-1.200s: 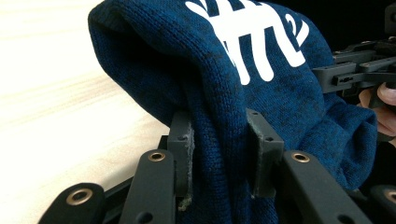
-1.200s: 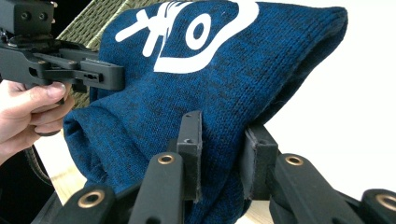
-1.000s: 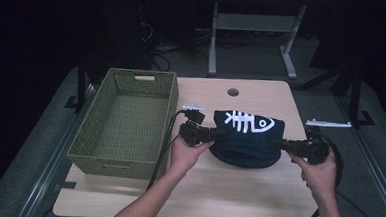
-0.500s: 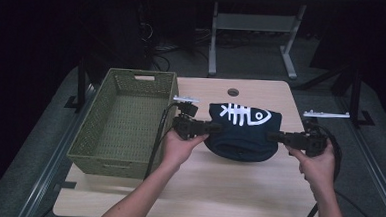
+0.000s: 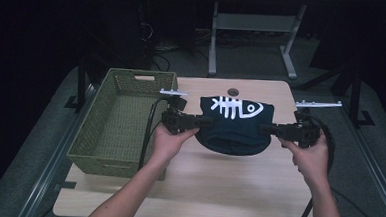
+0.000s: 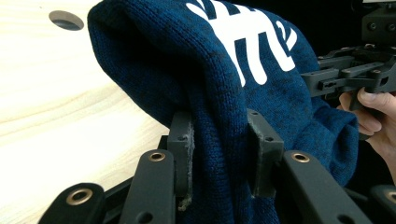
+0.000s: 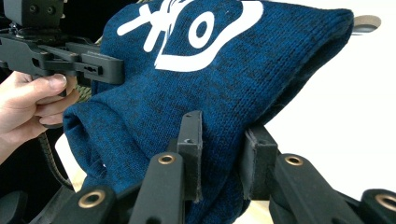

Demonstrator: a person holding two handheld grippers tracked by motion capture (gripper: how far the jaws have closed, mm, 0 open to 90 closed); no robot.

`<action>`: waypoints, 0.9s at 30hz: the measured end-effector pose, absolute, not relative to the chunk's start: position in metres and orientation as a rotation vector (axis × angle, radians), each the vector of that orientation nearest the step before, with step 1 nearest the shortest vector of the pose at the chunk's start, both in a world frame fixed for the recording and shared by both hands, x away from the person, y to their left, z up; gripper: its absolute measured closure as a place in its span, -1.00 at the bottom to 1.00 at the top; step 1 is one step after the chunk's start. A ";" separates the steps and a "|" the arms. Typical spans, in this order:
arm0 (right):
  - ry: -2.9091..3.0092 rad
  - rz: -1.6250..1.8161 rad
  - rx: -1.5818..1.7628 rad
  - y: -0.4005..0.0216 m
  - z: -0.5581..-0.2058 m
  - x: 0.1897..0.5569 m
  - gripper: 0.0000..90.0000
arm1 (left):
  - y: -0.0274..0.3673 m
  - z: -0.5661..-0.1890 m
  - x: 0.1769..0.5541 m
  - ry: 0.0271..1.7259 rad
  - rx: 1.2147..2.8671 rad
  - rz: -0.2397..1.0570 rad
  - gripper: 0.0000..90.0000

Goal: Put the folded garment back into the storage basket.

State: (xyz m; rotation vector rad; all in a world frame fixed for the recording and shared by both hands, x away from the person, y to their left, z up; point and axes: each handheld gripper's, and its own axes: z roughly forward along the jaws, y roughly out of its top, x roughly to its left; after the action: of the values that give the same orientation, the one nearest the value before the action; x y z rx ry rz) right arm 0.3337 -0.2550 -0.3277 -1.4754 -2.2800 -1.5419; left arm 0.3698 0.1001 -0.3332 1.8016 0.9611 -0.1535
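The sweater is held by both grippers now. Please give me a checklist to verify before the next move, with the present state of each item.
1. Left gripper shut on the sweater: ok, knit fabric is pinched between its fingers.
2. Right gripper shut on the sweater: ok, fabric is bunched between its fingers.
3. Sweater clear of the table: cannot tell; the middle sags low.
4. Grip level on both sides: ok, both ends are at about the same height in the high view.
5. Basket ready to receive: ok, it looks empty and stands to the left.
6. Cables clear of the sweater: ok, they trail away from it.
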 end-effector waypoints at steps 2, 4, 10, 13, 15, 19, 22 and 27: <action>-2.283 -1.543 -1.464 -0.252 -0.326 0.335 0.61 | 0.105 -0.330 0.370 0.963 1.792 -0.153 0.50; -2.286 -1.540 -1.457 -0.249 -0.324 0.336 0.61 | 0.108 -0.328 0.370 0.963 1.786 -0.154 0.50; -2.293 -1.543 -1.433 -0.238 -0.318 0.341 0.61 | 0.122 -0.325 0.371 0.970 1.764 -0.162 0.50; -2.299 -1.543 -1.421 -0.232 -0.316 0.344 0.61 | 0.129 -0.323 0.372 0.971 1.752 -0.160 0.50; -2.305 -1.544 -1.411 -0.228 -0.314 0.346 0.61 | 0.134 -0.322 0.372 0.973 1.745 -0.162 0.50; -2.308 -1.542 -1.395 -0.218 -0.311 0.350 0.61 | 0.144 -0.319 0.372 0.973 1.739 -0.160 0.50; -2.312 -1.541 -1.378 -0.211 -0.310 0.353 0.61 | 0.152 -0.316 0.372 0.981 1.730 -0.153 0.50; -2.325 -1.531 -1.357 -0.199 -0.307 0.357 0.61 | 0.163 -0.313 0.371 0.986 1.728 -0.129 0.50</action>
State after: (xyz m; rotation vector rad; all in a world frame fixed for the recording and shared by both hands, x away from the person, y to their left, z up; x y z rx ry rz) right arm 0.3571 -0.1987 -0.3072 -1.3569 -2.3245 -1.5311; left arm 0.3706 0.1630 -0.3129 1.7283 0.9858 -0.1295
